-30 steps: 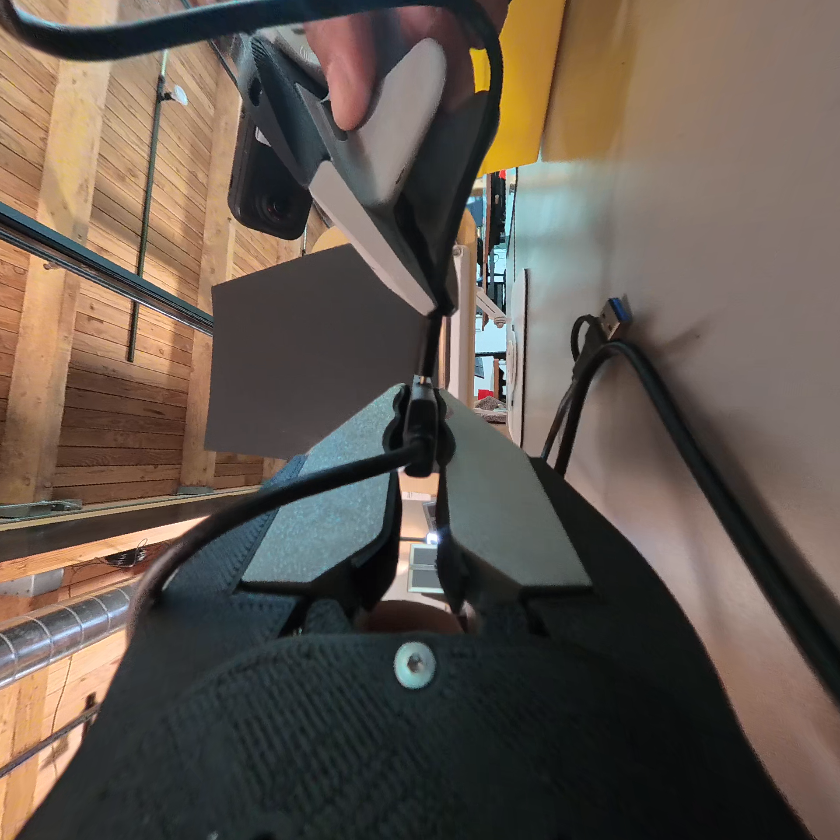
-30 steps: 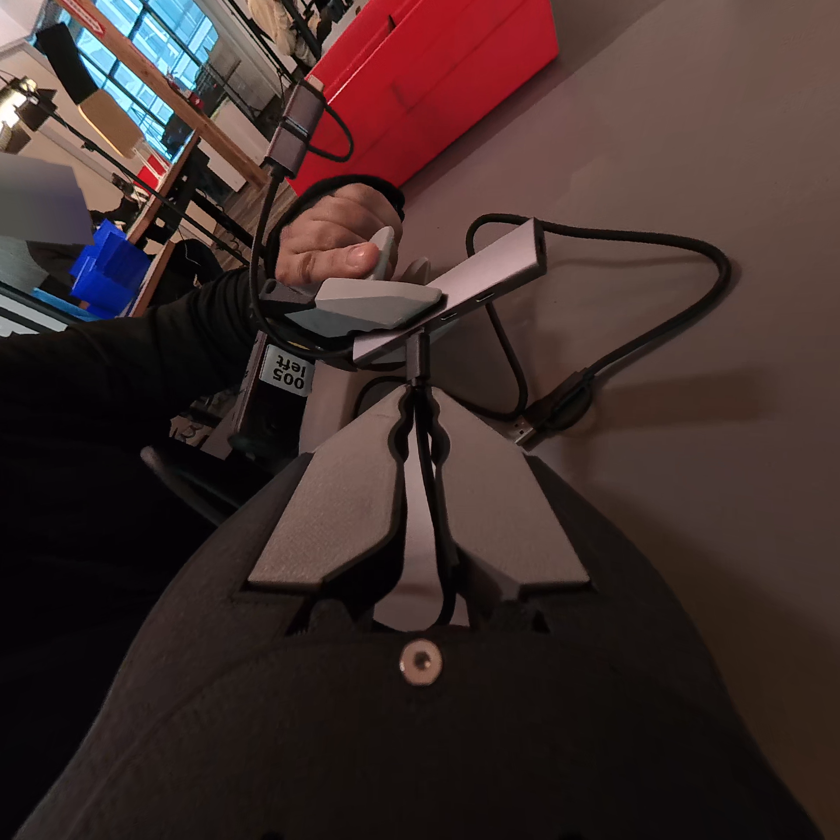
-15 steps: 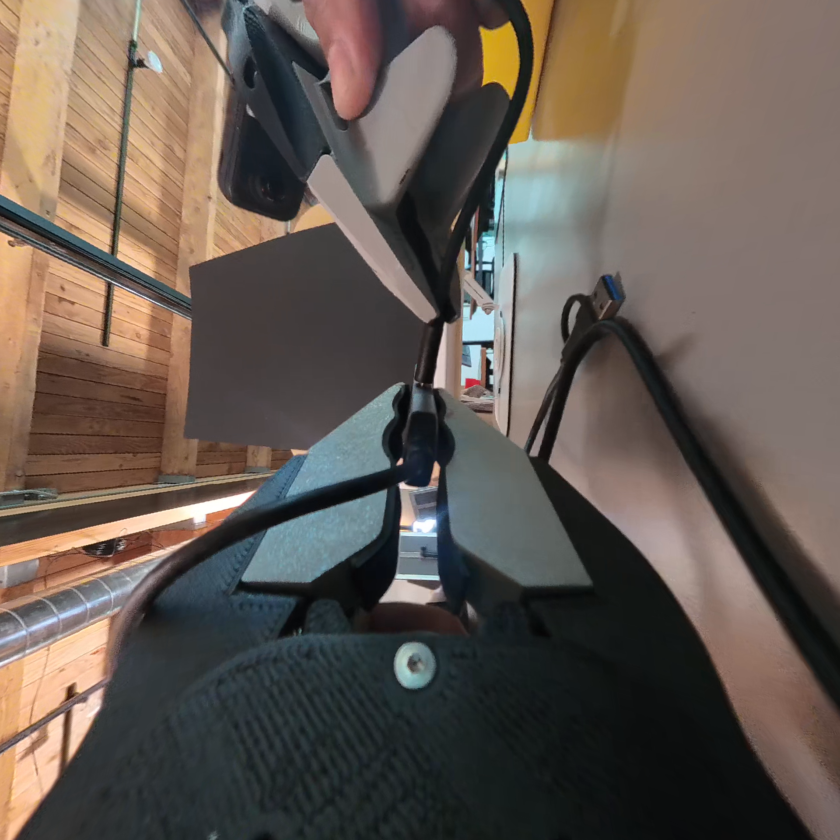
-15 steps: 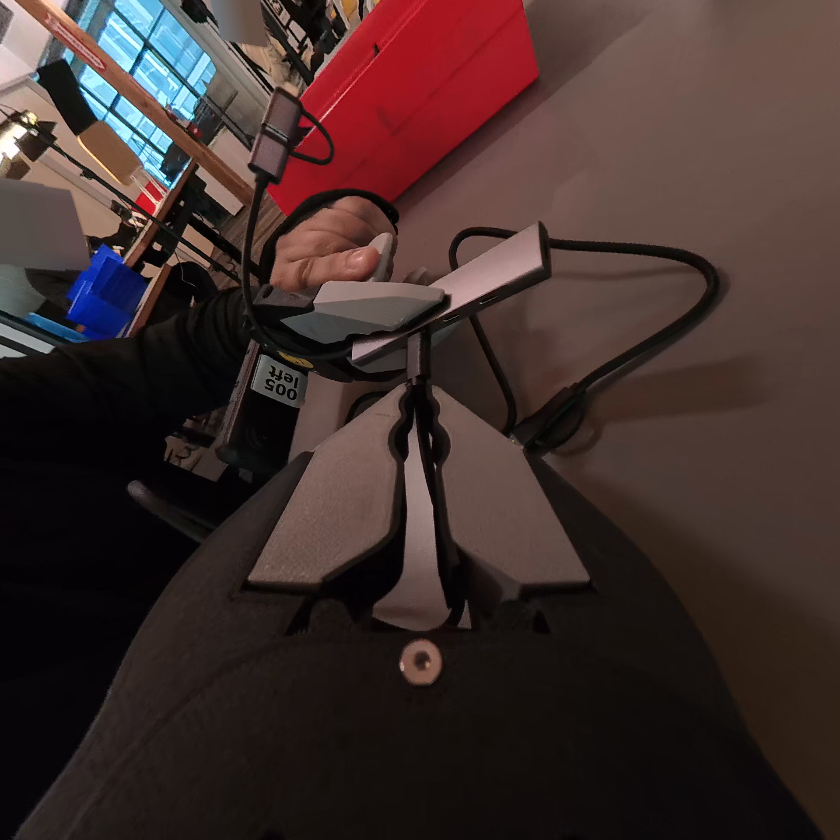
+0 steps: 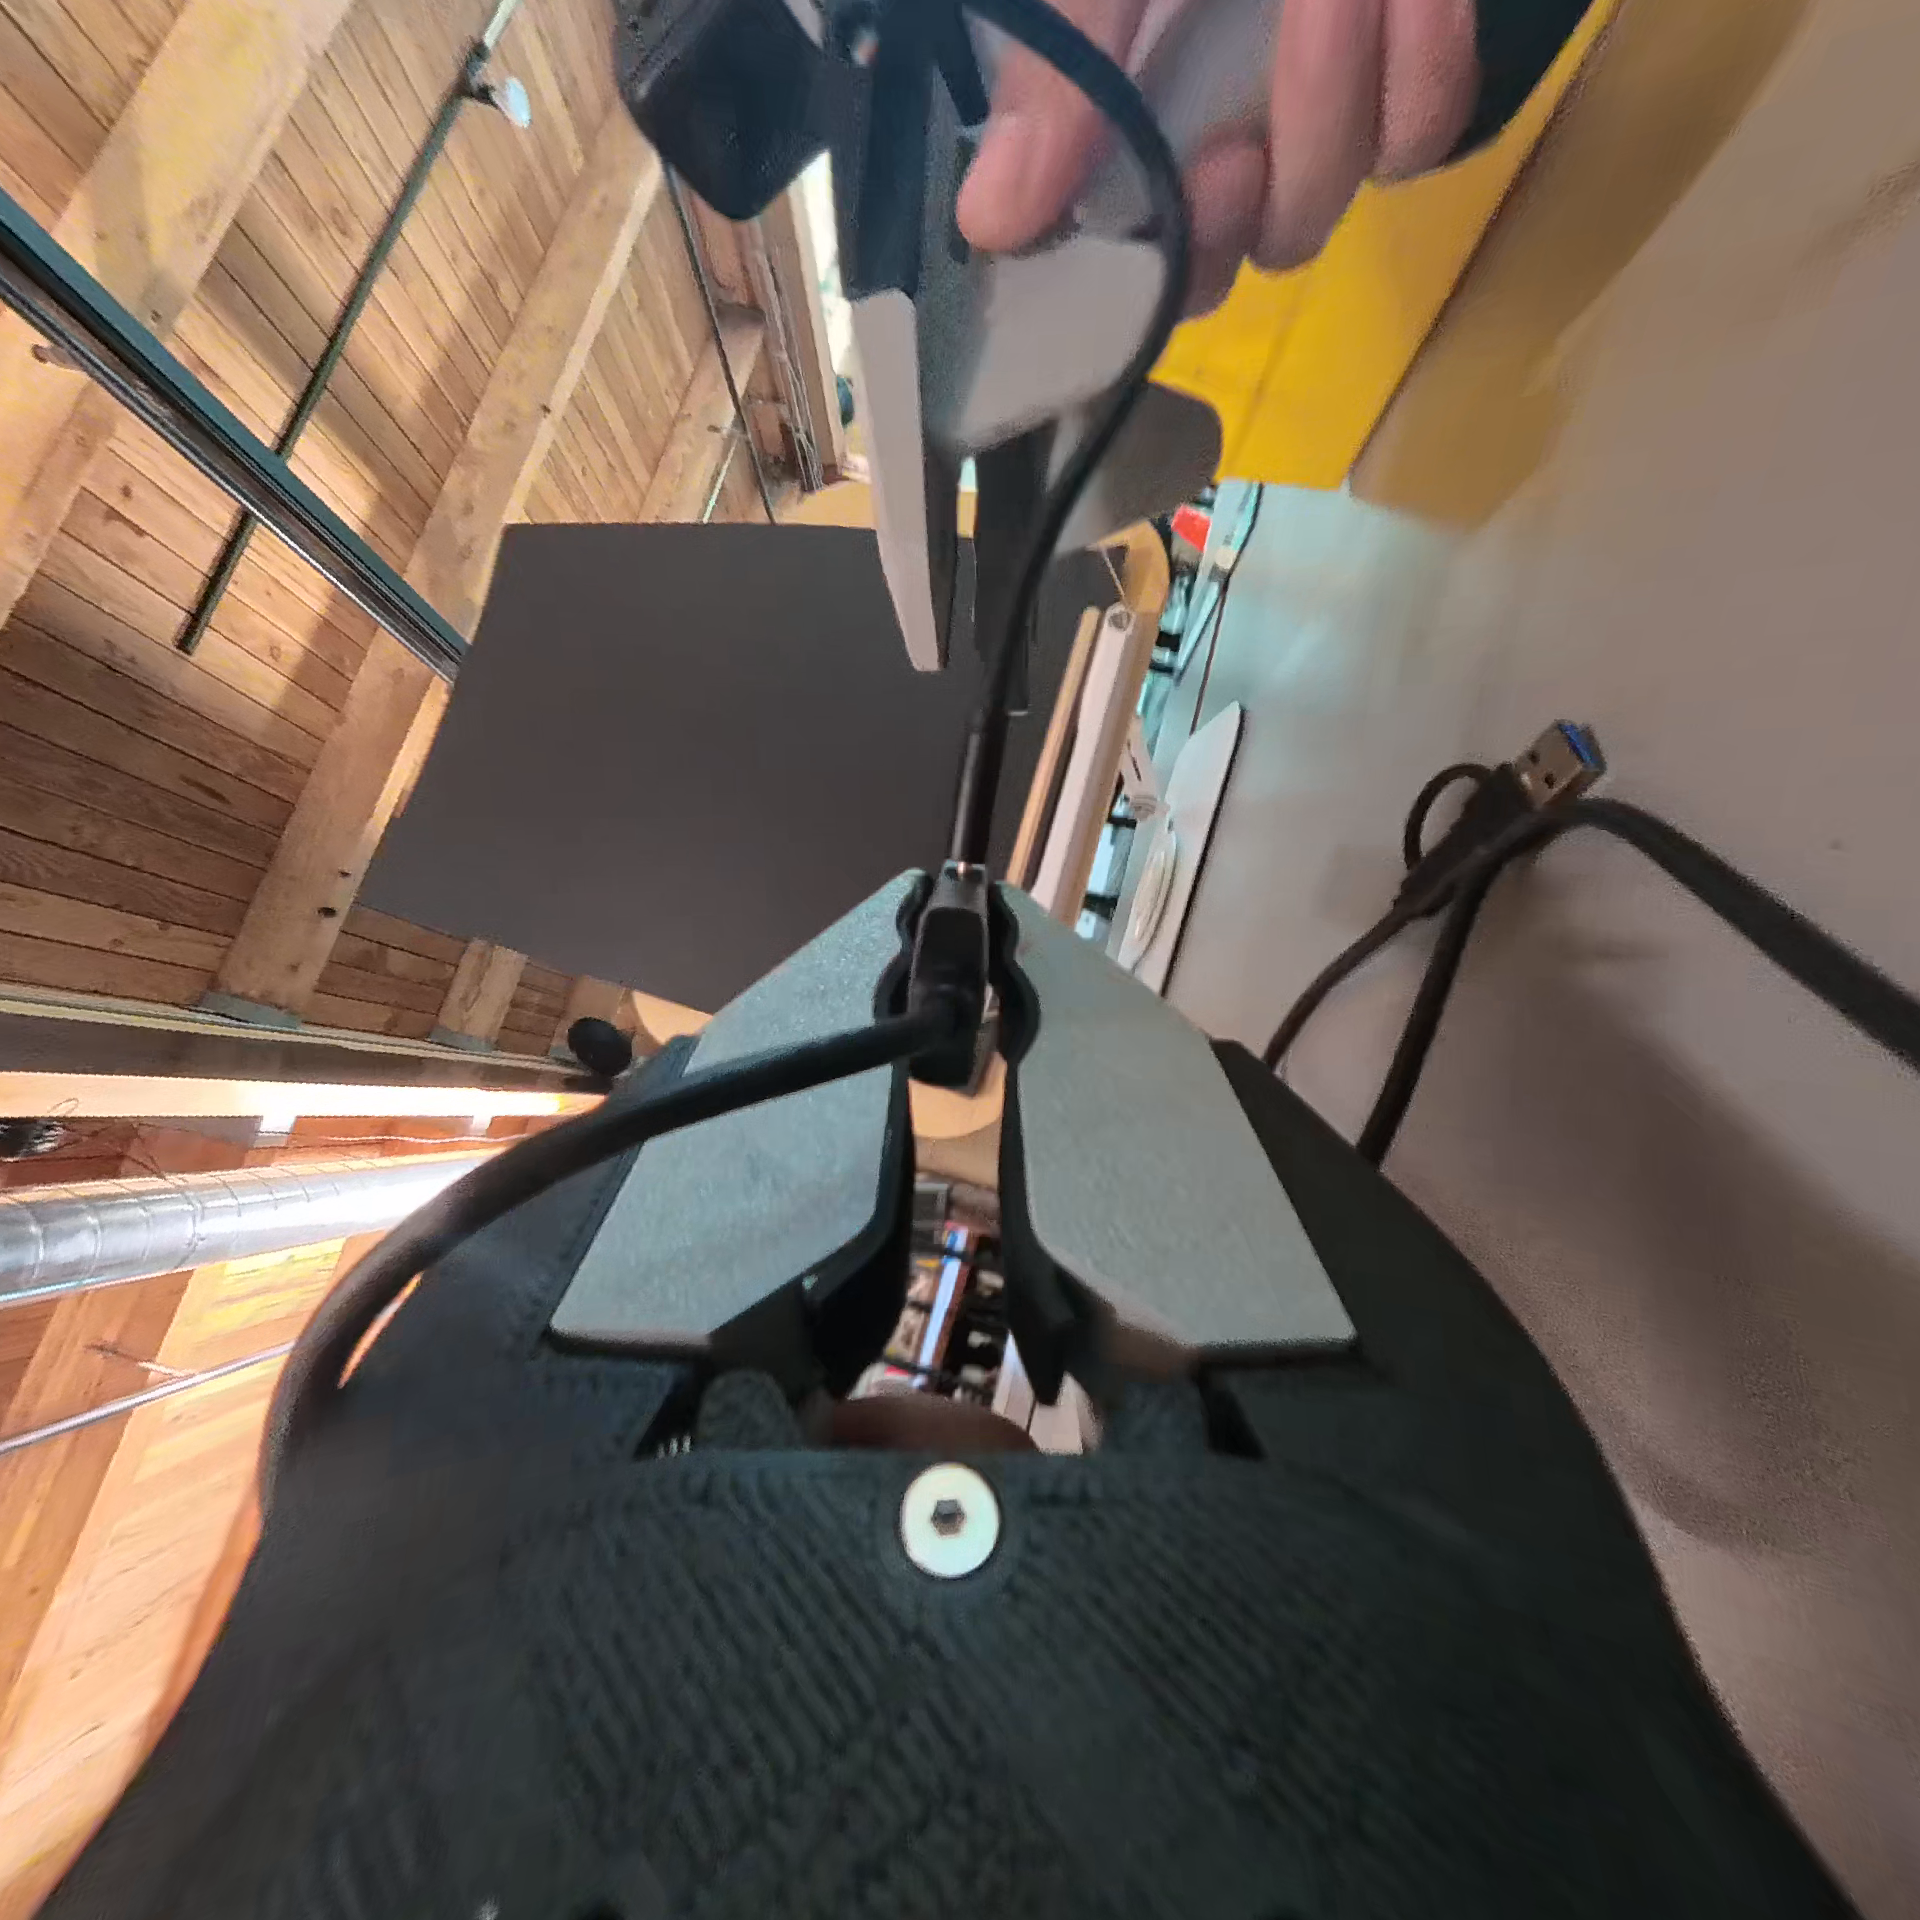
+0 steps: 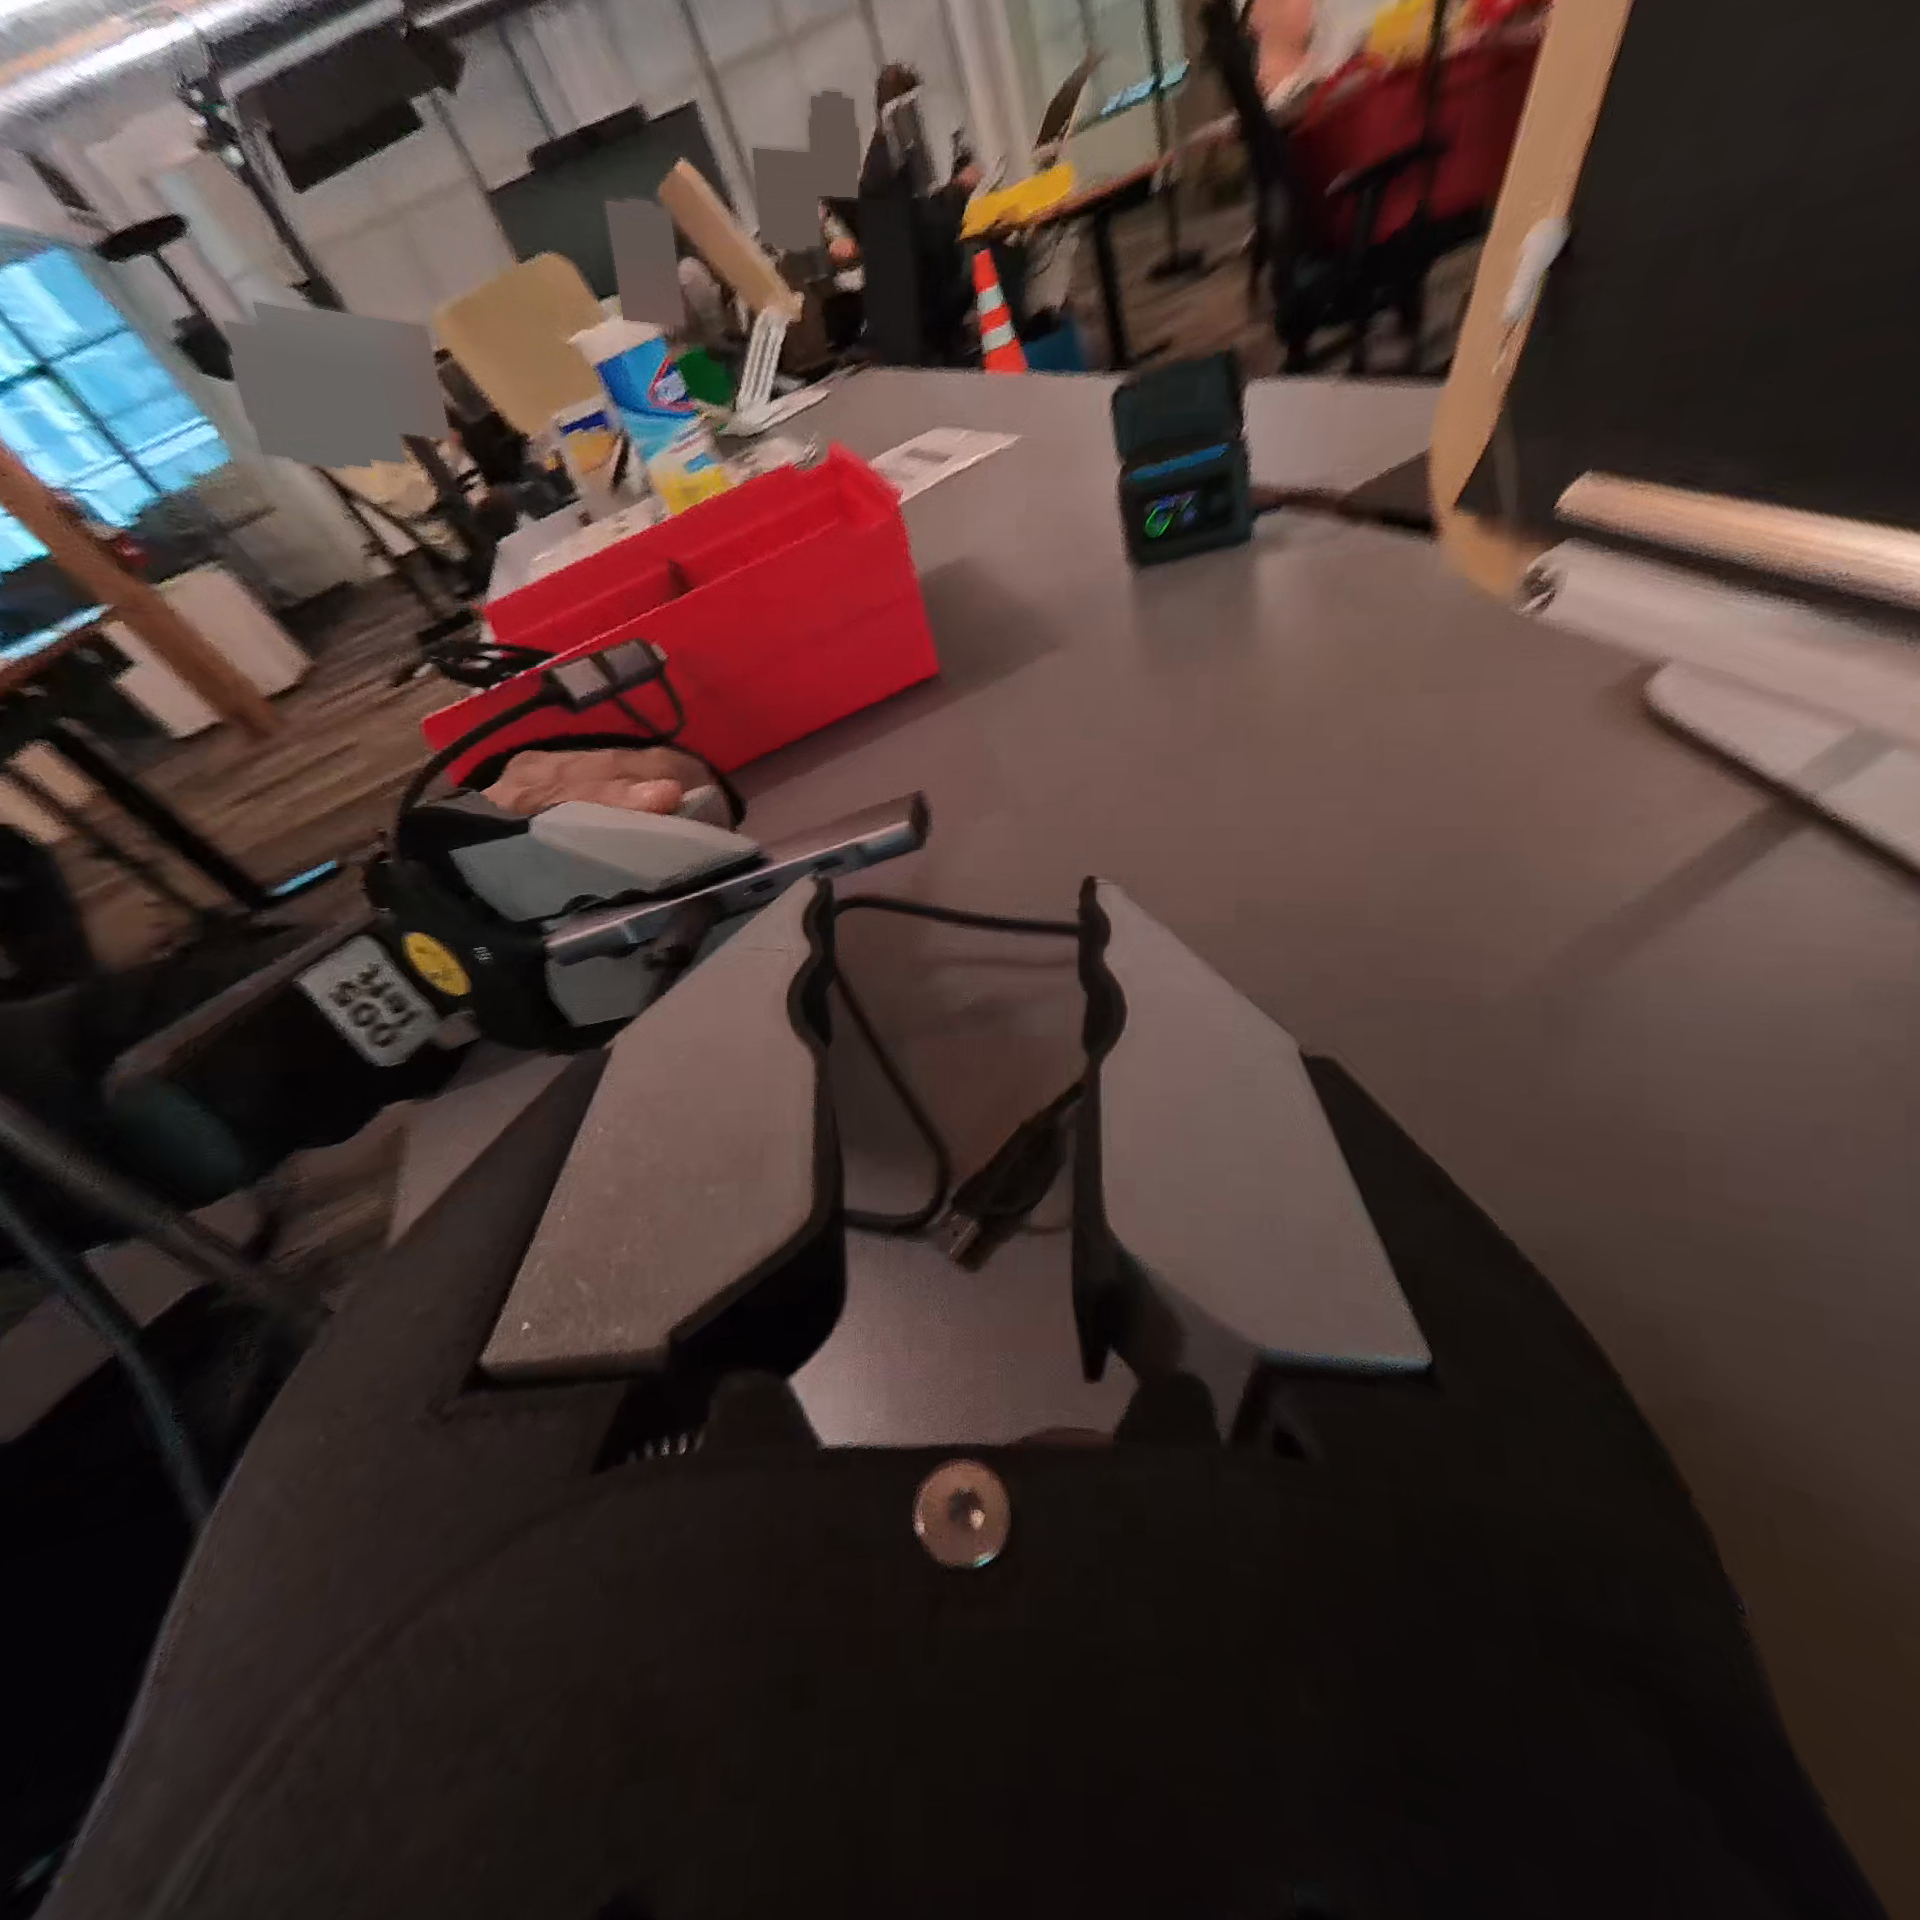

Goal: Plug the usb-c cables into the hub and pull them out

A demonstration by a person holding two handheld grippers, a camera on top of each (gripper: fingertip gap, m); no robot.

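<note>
The hub (image 6: 727, 883), a slim grey bar, is held edge-on above the grey table (image 6: 1403, 831), pinched between the fingers of the left gripper (image 6: 675, 883), which is closed on it. In the left wrist view, the hub's edge (image 5: 951, 977) sits in the notch of the left gripper (image 5: 951, 935), with one black usb-c cable (image 5: 987, 748) apparently plugged into it and running up toward the right gripper (image 5: 966, 468) and the hand (image 5: 1195, 125) holding it. The right gripper (image 6: 945, 914) has its fingers spread wide and grips nothing; between them the hub's own lead with its plug (image 6: 987, 1205) lies loose on the table. A red box (image 6: 748, 623) stands beyond. By my reading, one plug-in looks done; pulling it out, and any other cables, remain.
</note>
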